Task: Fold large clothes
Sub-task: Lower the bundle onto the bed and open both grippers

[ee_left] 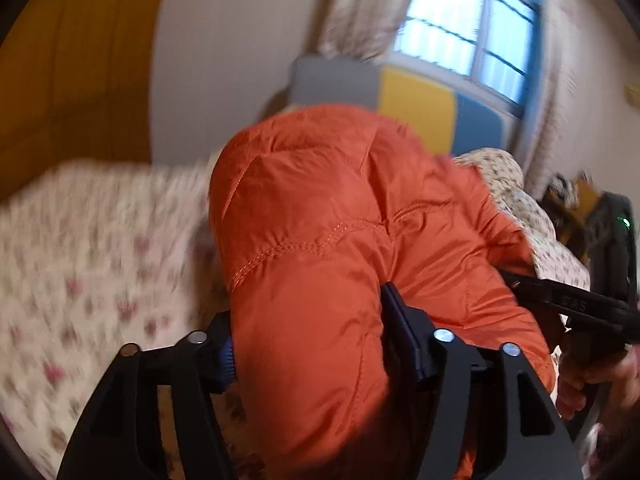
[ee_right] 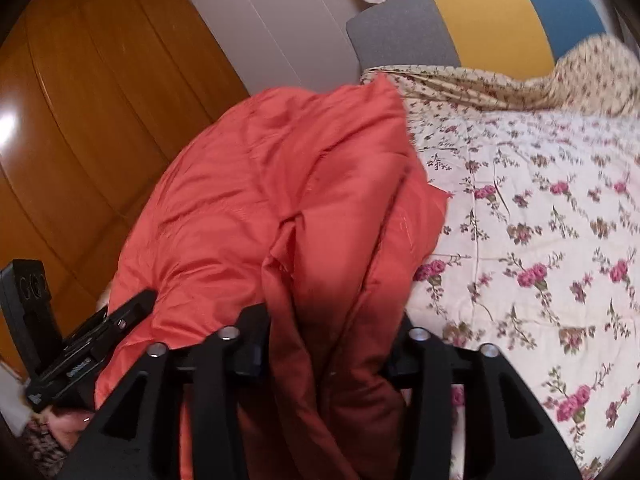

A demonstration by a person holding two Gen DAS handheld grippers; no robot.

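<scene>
**Both grippers bunched in an orange jacket over the bed**

Underneath, the bed [ee_right: 540, 208] spreads wide, its cream quilt printed with pink roses, a grey, yellow and blue padded headboard [ee_right: 480, 28] at the far end. Above it bulges the orange jacket [ee_left: 320, 208], puffy, slick and stitched in curved seams, lifted over the bed's left side. Each tool tilts downward: the left gripper [ee_left: 308, 344] has its jaws clamped on a thick fold, and the right gripper [ee_right: 328, 344] grips a darker bunch likewise.
</scene>
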